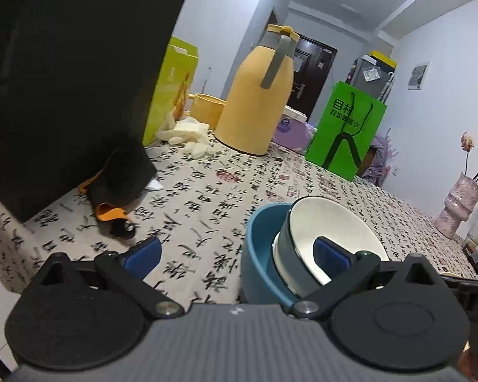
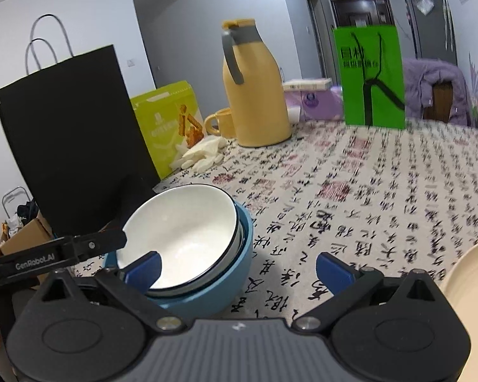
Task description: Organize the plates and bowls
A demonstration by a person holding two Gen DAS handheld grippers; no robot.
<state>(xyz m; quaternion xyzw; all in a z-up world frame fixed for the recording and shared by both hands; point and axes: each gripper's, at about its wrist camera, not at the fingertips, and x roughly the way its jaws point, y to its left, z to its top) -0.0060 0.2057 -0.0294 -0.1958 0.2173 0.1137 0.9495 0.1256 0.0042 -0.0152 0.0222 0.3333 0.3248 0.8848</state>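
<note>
Nesting: white bowl (image 2: pixel 181 235), dark-rimmed, is tilted inside blue bowl (image 2: pixel 235 273)
Left tool (image 1: pixel 235 251): spread, empty
Right tool (image 2: pixel 237 269): spread, empty

left gripper (image 1: pixel 237 254): showing black jointed linkage arms, blue finger pads (image 1: pixel 145 256), silver pivot screws, two round black housings, ribbed grey body bearing a small white mark | right gripper (image 2: pixel 237 269): showing the same build | left gripper's finger, seen from the right wrist, carrying white "GenRobot.AI" lettering

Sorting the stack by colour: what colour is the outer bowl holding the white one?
Blue outer bowl, clearest in the right wrist view.
</note>
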